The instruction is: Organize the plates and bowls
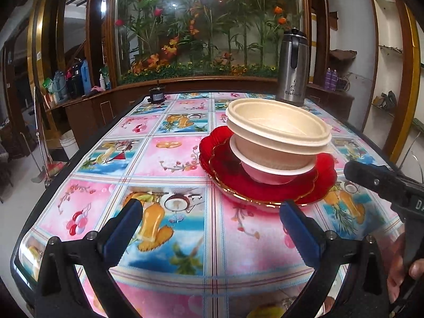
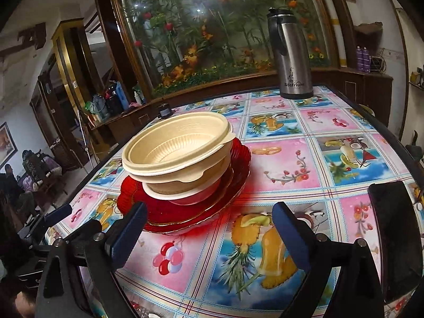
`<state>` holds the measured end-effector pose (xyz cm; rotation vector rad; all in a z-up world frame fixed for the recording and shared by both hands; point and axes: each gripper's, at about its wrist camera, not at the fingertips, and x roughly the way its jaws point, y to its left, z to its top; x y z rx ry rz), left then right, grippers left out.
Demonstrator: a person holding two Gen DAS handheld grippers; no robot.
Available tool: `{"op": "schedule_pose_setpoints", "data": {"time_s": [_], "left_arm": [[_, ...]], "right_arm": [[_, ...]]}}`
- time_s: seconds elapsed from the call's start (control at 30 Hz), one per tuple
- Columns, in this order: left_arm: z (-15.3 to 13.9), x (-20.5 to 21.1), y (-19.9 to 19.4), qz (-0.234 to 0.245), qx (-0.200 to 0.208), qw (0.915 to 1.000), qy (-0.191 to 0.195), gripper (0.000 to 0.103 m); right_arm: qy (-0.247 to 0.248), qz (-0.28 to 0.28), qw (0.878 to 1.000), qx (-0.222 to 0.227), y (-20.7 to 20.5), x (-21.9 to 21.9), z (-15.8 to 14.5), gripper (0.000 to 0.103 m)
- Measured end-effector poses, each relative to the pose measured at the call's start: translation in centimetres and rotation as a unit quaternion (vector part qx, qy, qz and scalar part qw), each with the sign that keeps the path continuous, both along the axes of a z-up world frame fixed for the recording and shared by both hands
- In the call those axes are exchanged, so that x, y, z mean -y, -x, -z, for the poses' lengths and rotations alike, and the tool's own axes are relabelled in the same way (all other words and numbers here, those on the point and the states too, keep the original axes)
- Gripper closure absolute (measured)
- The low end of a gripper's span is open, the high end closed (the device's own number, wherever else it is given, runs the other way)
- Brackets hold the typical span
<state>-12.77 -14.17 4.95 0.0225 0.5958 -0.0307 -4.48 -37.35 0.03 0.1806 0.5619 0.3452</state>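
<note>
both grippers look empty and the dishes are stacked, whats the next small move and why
Probably draw both grippers back. The cream bowl already sits nested in the white bowl on the red plates, and the left gripper and right gripper stand open with nothing between the jaws, so the stack looks finished.

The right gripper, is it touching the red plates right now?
Apart. In the right wrist view the right gripper has its jaws open and empty, with bare tablecloth showing between its right finger and the red plates.
</note>
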Motion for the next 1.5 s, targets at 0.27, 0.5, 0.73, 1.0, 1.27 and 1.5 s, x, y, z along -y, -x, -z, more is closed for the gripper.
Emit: {"op": "schedule_pose_setpoints", "data": {"time_s": [0.27,0.5,0.73,1.0,1.27,1.5], "left_arm": [[1.1,0.3,-2.0,-0.039,-0.043,0.9973,-0.044,0.000],[1.1,1.0,-2.2,-0.034,-0.032,0.9964,-0.072,0.000],[0.7,0.2,-2.6,-0.064,-0.027,0.9946,-0.076,0.000],[0.8,0.3,-2.6,-0.064,-0.030,0.9933,-0.092,0.000],[0.8,0.2,-2.6,-0.050,-0.033,0.9949,-0.081,0.000],[0.8,0.0,-2.6,-0.052,-0.032,0.9949,-0.081,0.000]], "right_arm": [[-0.015,-0.006,1.000,-0.011,-0.4,0.3,0.3,0.005],[-0.010,0.000,1.000,-0.011,-0.6,0.2,0.2,0.005],[0.013,0.007,1.000,-0.010,-0.6,-0.8,0.1,0.005],[0.041,0.009,0.999,-0.004,-0.3,-1.7,0.0,0.001],[0.058,0.014,0.998,0.000,-0.2,-2.3,-0.1,0.001],[0.054,0.015,0.998,-0.008,-0.3,-2.1,-0.1,0.001]]}}
